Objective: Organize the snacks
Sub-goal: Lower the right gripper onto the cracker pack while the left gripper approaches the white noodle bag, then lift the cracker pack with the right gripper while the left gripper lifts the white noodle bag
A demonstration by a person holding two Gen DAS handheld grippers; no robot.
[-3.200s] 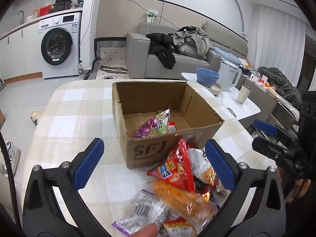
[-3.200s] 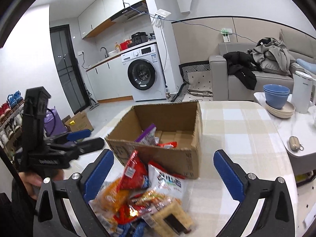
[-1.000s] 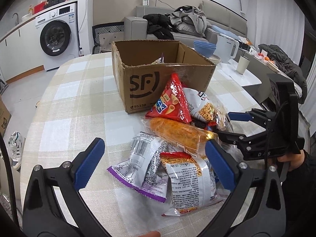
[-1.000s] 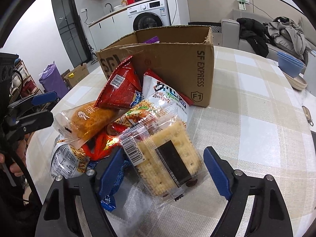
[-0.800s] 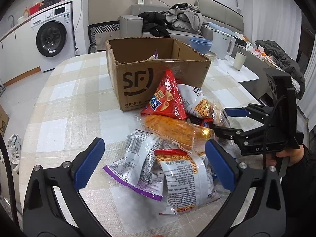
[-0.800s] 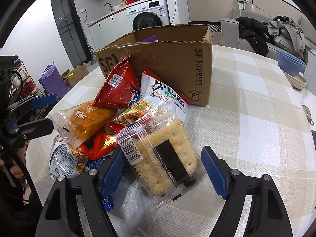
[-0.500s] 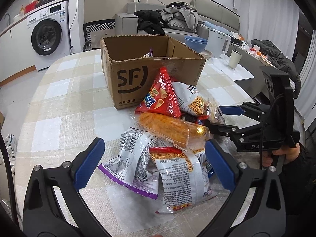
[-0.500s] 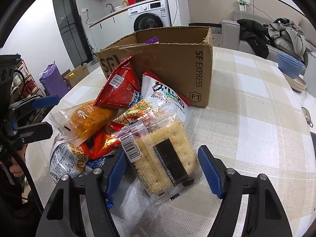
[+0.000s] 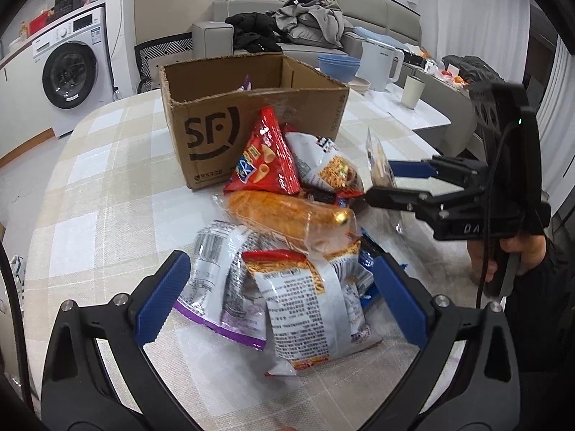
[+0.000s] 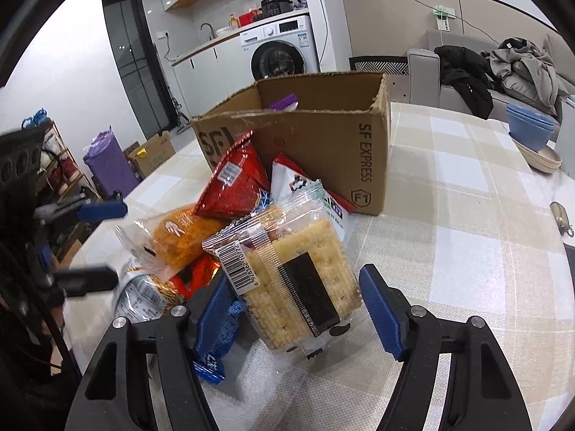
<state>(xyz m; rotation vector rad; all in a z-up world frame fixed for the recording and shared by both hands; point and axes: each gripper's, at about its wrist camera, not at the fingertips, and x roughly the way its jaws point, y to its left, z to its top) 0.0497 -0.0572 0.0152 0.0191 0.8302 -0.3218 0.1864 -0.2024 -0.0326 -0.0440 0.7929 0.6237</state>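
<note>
A pile of snack packets lies on the checked table in front of an open cardboard box (image 9: pixel 305 107) (image 10: pixel 323 136). My right gripper (image 10: pixel 293 283) (image 9: pixel 381 179) is shut on a clear cracker packet (image 10: pixel 298 280) (image 9: pixel 377 158), which is tipped up on edge at the pile's right side. My left gripper (image 9: pixel 280 269) (image 10: pixel 116 242) hangs open over a white packet with a red top (image 9: pixel 305 298) and a silver, purple-edged packet (image 9: pixel 219 269). Behind them lie an orange bread packet (image 9: pixel 287 215) and a red triangular packet (image 9: pixel 266 165) leaning on the box. A purple packet shows inside the box.
A low white side table to the right holds blue bowls (image 9: pixel 337 66), a white kettle (image 9: pixel 381 61) and a cup (image 9: pixel 411 89). A key fob (image 10: pixel 560 215) lies near the table's right edge. A hand (image 9: pixel 521 248) grips the right tool.
The right jaws have narrowed onto the cracker packet, and the packet has tipped up off the pile. Both grippers came down earlier from above the box to the pile.
</note>
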